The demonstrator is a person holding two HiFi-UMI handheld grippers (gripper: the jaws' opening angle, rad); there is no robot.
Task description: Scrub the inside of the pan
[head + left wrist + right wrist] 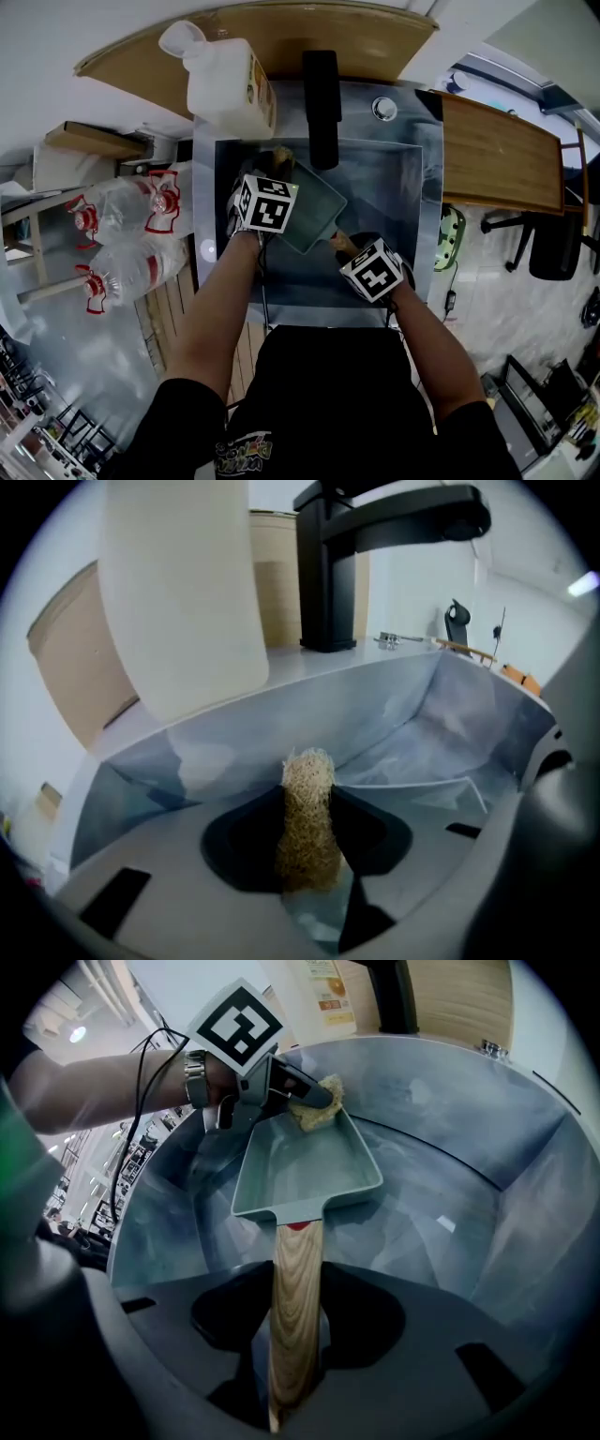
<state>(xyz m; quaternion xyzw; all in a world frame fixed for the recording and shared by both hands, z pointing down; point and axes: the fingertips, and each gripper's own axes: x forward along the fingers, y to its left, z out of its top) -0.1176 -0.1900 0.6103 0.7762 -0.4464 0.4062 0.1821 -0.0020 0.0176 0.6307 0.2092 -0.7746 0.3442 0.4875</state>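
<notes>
My right gripper [298, 1340] is clamped on the pan's wooden handle [295, 1288], its 2 jaws standing fairly wide around it. It holds the grey-green pan [305, 1171] inside the steel sink [487, 1147], handle toward me. My left gripper [274, 173] is pinched on a tan scrub pad [307, 817]. The pad sits at the pan's far left corner, near the black faucet [322, 108].

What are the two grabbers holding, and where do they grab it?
The left gripper holds a scrubber by its near end. The right gripper holds the pan by its wooden handle.
</notes>
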